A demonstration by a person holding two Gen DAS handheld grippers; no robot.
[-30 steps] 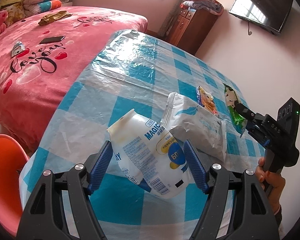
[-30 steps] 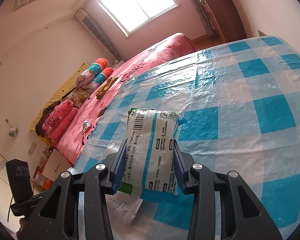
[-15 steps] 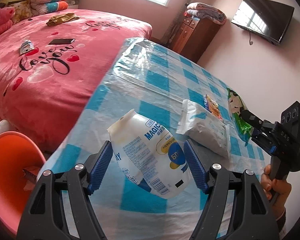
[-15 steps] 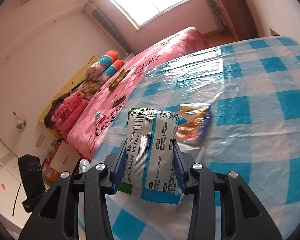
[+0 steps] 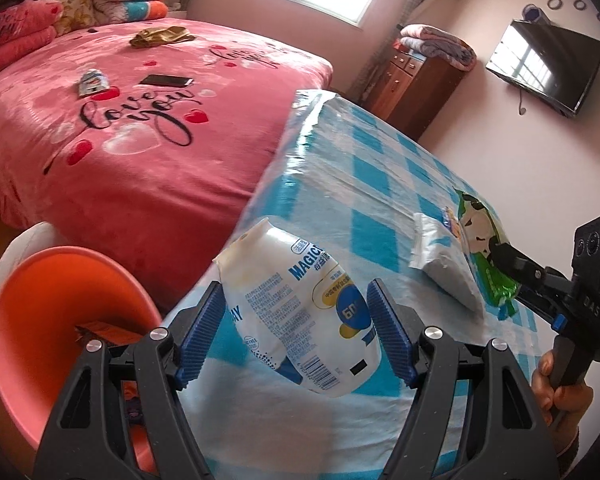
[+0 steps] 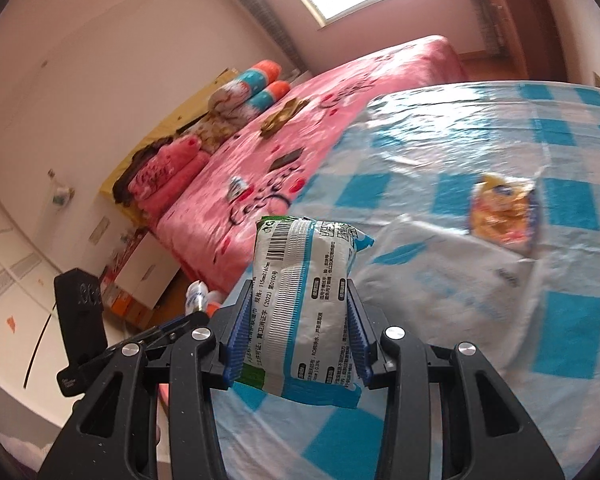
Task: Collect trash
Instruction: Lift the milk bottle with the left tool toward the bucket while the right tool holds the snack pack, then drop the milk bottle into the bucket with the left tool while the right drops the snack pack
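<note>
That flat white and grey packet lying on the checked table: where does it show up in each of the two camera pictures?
Left wrist view: the white packet lies at right, on the table, behind the green wrapper.
Right wrist view: the same packet lies right of centre, behind the gripped wrapper.
Shared landmark: the orange snack bag beside it, a sliver in the left view.

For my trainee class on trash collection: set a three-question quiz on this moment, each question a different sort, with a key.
1. True or false: both tongs hold a packet.
2. Which packets lie on the checked tablecloth? A) white and orange B) only green C) none
3. Fill in: the bin beside the table is ____.

Key:
1. True: left tongs grip the white Magic pouch; right tongs grip the wipes packet.
2. A: white packet, orange packet.
3. Orange.
</note>
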